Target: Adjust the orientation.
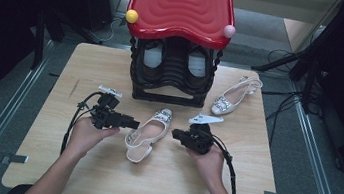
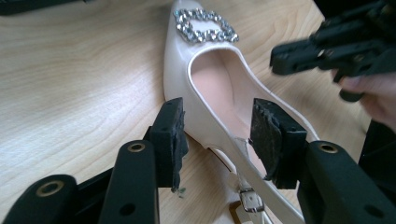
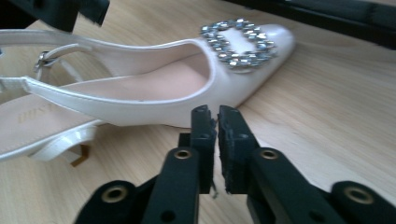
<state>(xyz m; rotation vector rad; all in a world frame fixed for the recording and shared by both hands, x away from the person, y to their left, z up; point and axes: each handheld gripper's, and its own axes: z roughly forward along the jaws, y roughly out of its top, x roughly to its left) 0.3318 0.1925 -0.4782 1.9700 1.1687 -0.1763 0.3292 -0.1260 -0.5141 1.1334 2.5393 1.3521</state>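
Work in hand: the near shoe (image 1: 147, 134), a white slingback with a rhinestone buckle, lying on the table (image 1: 99, 173) in front of the rack (image 1: 171, 76).
Shoe position: between the two grippers, sole down, roughly mid-table.
Long axis: runs from the heel, nearest the person, up and slightly right to the toe, which points at the rack.
Left gripper (image 2: 217, 135): jaws wide apart, holding nothing; they straddle the shoe's near side wall, one pad outside it and one over the insole, just ahead of the strap buckle (image 2: 250, 201).
Right gripper (image 3: 215, 144): jaws almost closed, a thin gap between the pads, nothing held; tips sit just beside the shoe's outer wall, near the toe section.
Direction from grippers: the shoe lies right of the left gripper (image 1: 111, 118) and left of the right gripper (image 1: 190, 137).
Nearer gripper: left, judged already placed for a pinch on the side wall.
Next move calls for: closing across the wall, square to the long axis.
Other shoe (image 1: 234, 96): well apart, right of the rack.
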